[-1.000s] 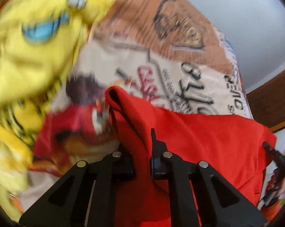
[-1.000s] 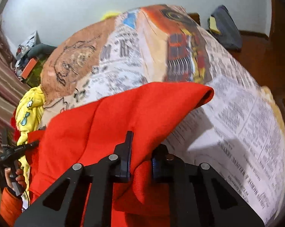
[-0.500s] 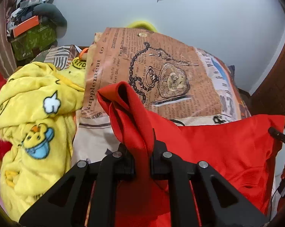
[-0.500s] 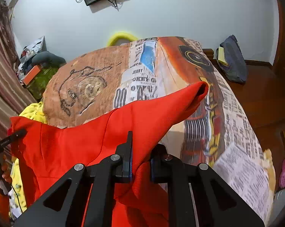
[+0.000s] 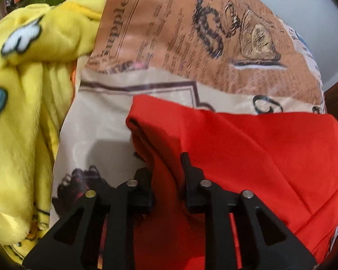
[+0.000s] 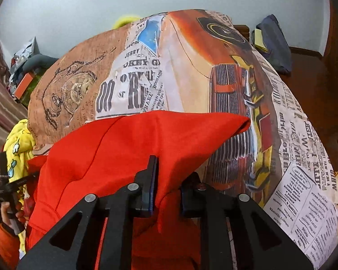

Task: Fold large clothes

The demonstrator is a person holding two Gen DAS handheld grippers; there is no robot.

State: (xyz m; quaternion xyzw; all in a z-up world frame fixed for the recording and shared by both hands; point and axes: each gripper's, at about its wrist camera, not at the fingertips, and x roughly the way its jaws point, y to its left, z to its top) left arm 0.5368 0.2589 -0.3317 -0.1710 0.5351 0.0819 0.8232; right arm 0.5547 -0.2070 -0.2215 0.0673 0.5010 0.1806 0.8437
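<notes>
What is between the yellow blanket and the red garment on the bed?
Only a bare strip of the printed bedsheet separates yellow blanket from red garment, in the left wrist view.

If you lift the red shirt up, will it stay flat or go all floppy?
Probably floppy: the red shirt already sags and bunches between the right gripper and left gripper. It likely feels light, since small pinches hold it. It shouldn't roll away.

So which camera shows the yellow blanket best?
The left wrist view. There the yellow blanket fills the whole left side, with its cartoon patches showing, beside the red cloth. The right wrist view shows only a small strip of it at the far left edge, behind the cloth.
</notes>
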